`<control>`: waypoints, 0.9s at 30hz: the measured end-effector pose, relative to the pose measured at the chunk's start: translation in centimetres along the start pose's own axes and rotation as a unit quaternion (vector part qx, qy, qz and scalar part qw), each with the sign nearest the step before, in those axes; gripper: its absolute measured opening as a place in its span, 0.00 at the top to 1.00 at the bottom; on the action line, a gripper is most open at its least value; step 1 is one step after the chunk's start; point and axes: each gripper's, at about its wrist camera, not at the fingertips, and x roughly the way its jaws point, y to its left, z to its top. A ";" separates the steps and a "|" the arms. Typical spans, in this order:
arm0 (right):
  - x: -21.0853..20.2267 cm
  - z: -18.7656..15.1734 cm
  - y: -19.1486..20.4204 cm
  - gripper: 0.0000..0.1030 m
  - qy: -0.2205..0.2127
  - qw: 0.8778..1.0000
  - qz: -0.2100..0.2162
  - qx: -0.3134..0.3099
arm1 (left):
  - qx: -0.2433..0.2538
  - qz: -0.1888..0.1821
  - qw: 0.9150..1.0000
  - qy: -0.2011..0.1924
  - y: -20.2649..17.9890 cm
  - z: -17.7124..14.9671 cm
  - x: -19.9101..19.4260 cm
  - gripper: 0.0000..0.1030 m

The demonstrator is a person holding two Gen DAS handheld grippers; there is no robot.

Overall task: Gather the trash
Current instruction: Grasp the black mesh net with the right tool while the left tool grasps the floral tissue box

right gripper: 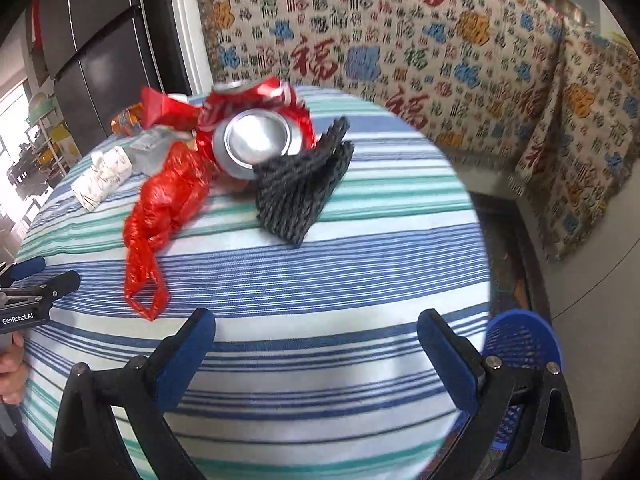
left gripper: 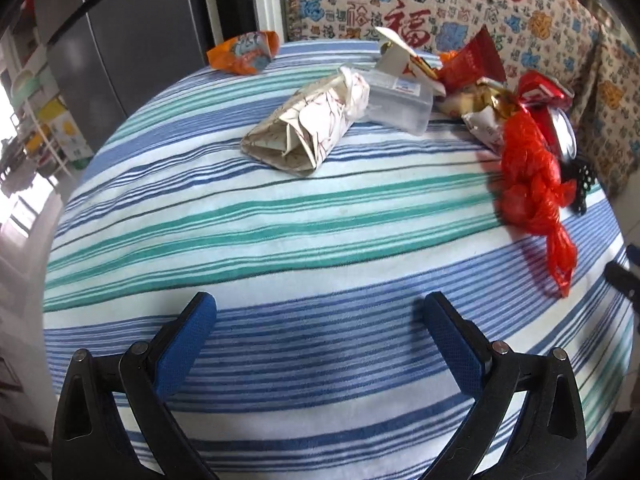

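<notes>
Your left gripper (left gripper: 320, 316) hangs over the near part of the striped tablecloth (left gripper: 280, 216) with its blue-padded fingers (left gripper: 188, 340) spread wide and nothing between them; your right gripper (right gripper: 316, 336) does the same on its side, jaws parted and bare, low over the near edge of the cloth. The trash sits ahead of you, toward the far side of the round table. From your left wrist view, a folded white paper packet with a twig print (left gripper: 308, 124) lies nearest the middle, its far end touching a clear plastic box (left gripper: 400, 100). Behind that box stands a bent white card (left gripper: 396, 54), with a red snack wrapper (left gripper: 472, 62) and a gold-and-white wrapper (left gripper: 480, 108) piled just beside it. An orange snack bag (left gripper: 244, 54) lies alone at the far left edge, well apart from the heap. From your right wrist view, a crushed red soda can (right gripper: 256, 128) lies on its side with its silver bottom facing you; a crumpled red plastic bag (right gripper: 160, 216) trails from it toward the near left, its handle loops lying flat on the cloth, and a piece of black mesh foam (right gripper: 300, 192) leans against the can on the right. A blue mesh basket (right gripper: 524, 344) shows beyond the table's right edge, just behind your right finger. A patterned sofa cover (right gripper: 400, 40) fills the background
</notes>
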 end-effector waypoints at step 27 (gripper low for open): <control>6.1 5.5 -0.8 0.00 0.014 0.999 -0.027 0.012 | 0.081 -0.093 0.992 -0.016 1.9 9.1 6.0 0.00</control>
